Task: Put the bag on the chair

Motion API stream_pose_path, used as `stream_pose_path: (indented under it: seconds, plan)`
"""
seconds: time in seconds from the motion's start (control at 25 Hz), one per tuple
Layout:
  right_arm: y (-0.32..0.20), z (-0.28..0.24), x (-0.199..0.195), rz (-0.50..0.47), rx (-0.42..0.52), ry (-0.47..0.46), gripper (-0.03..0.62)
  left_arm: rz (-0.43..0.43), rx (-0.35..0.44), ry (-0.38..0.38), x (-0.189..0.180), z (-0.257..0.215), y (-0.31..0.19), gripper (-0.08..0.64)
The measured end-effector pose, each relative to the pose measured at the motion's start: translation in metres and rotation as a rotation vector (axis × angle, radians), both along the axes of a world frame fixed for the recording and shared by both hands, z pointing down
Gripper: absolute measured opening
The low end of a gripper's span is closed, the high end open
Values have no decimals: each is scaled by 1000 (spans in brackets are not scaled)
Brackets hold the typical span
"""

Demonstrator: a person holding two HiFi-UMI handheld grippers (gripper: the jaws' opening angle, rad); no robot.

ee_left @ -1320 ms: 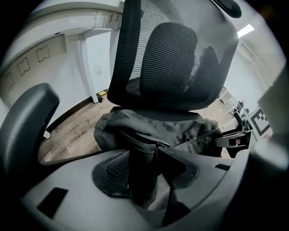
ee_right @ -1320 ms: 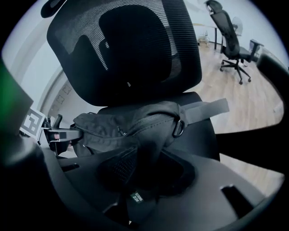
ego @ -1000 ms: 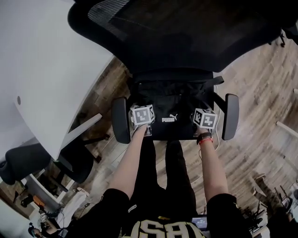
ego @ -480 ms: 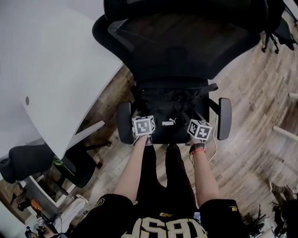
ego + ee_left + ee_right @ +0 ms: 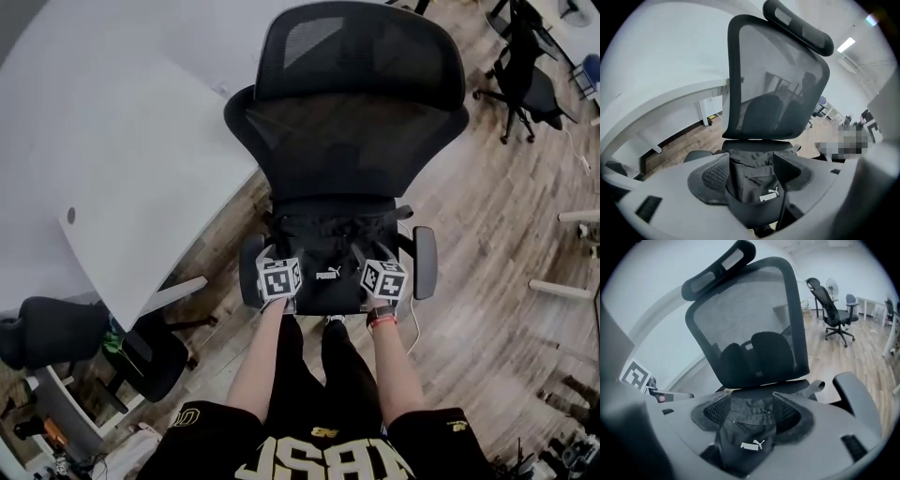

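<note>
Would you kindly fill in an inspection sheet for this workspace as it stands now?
Surface: black mesh-backed office chair, its seat carrying the bag.
Job's things: black fabric bag with a white logo lies on the seat.
Clutter: small items on the floor at lower left, too small to identify.
Grippers: left gripper jaws apart; right gripper jaws closing; the bag shows in each gap, neither seen pinching it.
Cables: nothing seen.
Surroundings: white desk to the left, wooden plank floor, more black office chairs beyond.
</note>
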State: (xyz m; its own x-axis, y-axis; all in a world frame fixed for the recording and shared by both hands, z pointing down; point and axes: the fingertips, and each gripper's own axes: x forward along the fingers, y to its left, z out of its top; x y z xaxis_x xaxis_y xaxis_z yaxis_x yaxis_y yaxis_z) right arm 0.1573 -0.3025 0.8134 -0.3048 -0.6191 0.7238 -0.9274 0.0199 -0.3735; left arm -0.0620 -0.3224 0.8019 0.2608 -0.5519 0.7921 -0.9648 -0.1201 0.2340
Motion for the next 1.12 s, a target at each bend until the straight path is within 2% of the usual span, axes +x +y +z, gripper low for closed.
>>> stream_pose_path:
  seconds: [0.12,0.28,0.52,0.68,0.88,1.12]
  plan:
    - [1,-29,2,-11,37,9,282,4,48,12,1,-37,0,321]
    - [-8,-76,4,-15,110,25,255,12,149,35,6,-94,-10,321]
    - [-24,-157,1,32,220,-3,232,78,360,36,18,-180,-23,290]
    - [-40,-213,-11,1,334,18,219,93,474,30,13,-233,-32,273]
    - [-57,-294,-11,1,506,112,170,76,636,43,3,-299,-40,197]
    - [-64,-362,-21,-13,664,154,124,70,788,17,-8,-361,-46,108]
